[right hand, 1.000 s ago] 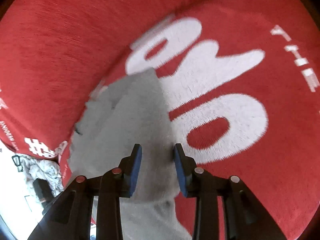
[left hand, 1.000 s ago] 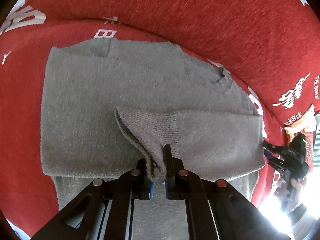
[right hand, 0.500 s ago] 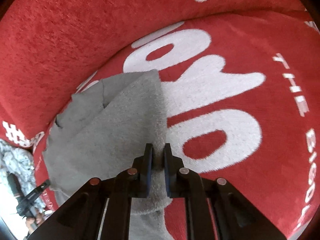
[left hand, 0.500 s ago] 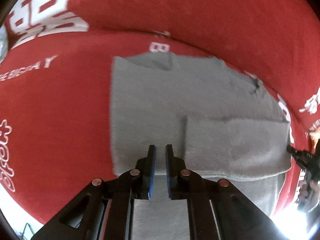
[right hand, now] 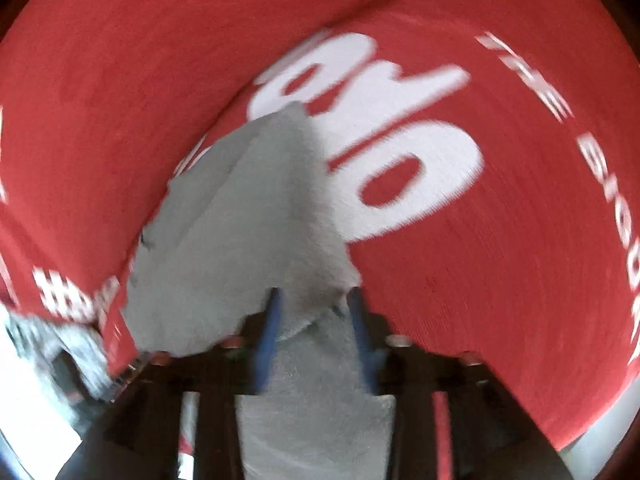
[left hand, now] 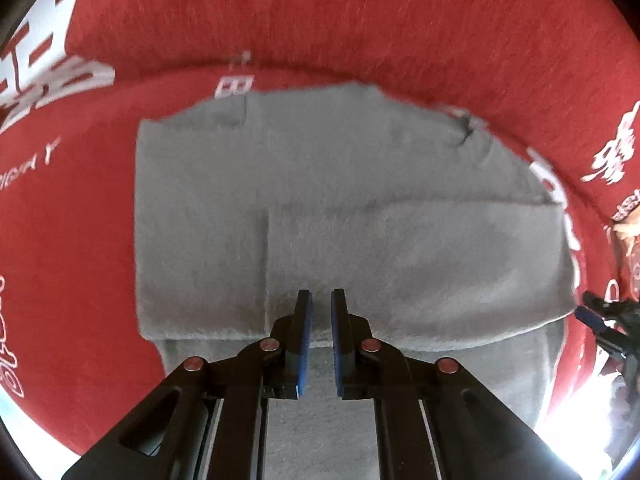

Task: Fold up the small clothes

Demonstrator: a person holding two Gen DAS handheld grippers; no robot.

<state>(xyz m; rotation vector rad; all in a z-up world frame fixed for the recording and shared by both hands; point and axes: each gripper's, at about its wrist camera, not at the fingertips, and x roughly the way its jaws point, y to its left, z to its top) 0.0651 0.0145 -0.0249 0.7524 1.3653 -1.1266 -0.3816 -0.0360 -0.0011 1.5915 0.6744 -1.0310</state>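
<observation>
A grey knit sweater (left hand: 320, 184) lies flat on the red cushion, with one sleeve folded across its body. My left gripper (left hand: 320, 304) hovers over the sweater's near edge, its blue-padded jaws a narrow gap apart with nothing between them. In the right wrist view the sweater (right hand: 256, 232) runs away from me as a grey wedge. My right gripper (right hand: 316, 300) is open over the cloth, its fingers spread wide. The view is blurred by motion. The right gripper also shows in the left wrist view (left hand: 596, 320), beside the sweater's right edge.
The red cushion (left hand: 60, 240) with white lettering spreads all around, and its backrest (left hand: 360, 20) rises behind the sweater. Large white letters (right hand: 400, 160) lie to the right of the cloth. A pale crumpled heap (right hand: 52, 340) sits off the cushion's left edge.
My left gripper let go of the sleeve cuff, which now lies flat on the body, and it drifted sideways. My right gripper shut on the cloth edge, then opened wide again.
</observation>
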